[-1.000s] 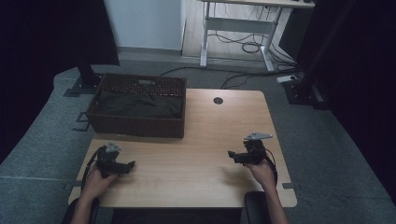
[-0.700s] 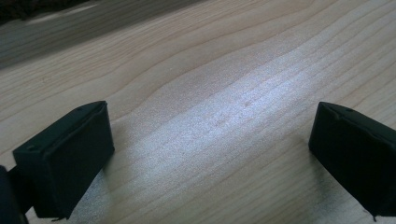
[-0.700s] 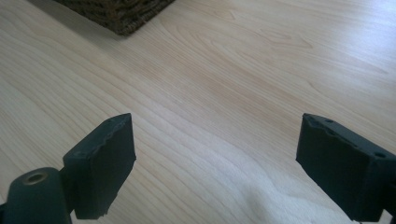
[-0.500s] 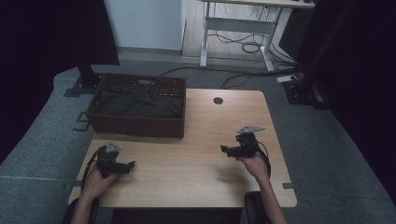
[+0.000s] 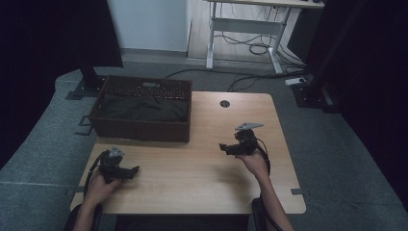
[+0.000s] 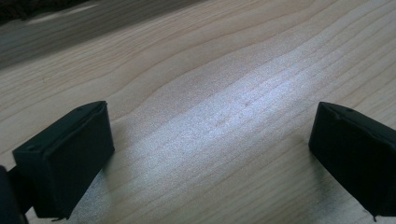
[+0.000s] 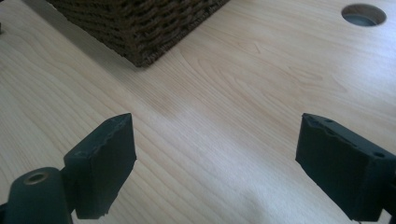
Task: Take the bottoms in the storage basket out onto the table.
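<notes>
The right gripper (image 5: 225,147) hovers over the right half of the table (image 5: 192,185), jaws spread wide with nothing between them; in the right gripper view only bare wood lies between the two black pads (image 7: 100,161). The left gripper (image 5: 134,169) rests low near the table's front left corner, equally released, its pads (image 6: 70,156) standing apart over the wood grain and gripping nothing.

The thing in play looks to be the dark woven basket (image 5: 139,129), which sits at the table's back left corner, its long side along the back edge, with dark cloth (image 5: 139,108) lying inside. The right gripper points toward the basket's near right corner (image 7: 140,58), which is near but clearly apart from the jaws. A round cable hole (image 5: 224,103) sits near the back edge, right of the basket.

The step in hand is probably an approach to the basket. To do it well, the right gripper should stay spread and travel level across the wood toward the basket, high enough to clear the rim. If the cloth is the aim, it should come down from above into the opening rather than nudge the woven wall, which could slide the basket toward the back edge. The left gripper could steady the near wall.
</notes>
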Tool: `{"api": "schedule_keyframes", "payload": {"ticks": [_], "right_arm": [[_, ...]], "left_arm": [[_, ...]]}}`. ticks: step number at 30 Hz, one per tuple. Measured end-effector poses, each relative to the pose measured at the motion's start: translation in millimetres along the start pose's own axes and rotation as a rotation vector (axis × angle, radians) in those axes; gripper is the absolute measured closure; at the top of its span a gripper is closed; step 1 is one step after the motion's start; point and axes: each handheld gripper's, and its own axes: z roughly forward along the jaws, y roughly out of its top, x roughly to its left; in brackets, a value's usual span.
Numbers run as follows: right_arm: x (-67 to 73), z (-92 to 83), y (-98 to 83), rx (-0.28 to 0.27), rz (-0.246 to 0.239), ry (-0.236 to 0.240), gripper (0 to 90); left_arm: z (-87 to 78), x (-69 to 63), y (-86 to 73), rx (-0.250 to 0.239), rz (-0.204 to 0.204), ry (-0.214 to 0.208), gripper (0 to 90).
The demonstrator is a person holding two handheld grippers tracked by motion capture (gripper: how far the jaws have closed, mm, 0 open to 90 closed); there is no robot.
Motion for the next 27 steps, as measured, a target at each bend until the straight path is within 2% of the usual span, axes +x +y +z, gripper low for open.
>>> {"api": "schedule_keyframes", "payload": {"ticks": [27], "right_arm": [[11.8, 37.4, 47.9, 0.007, -0.036, 0.018, 12.9]], "left_arm": [[0.2, 0.0, -0.1, -0.002, -0.001, 0.001, 0.0]]}}
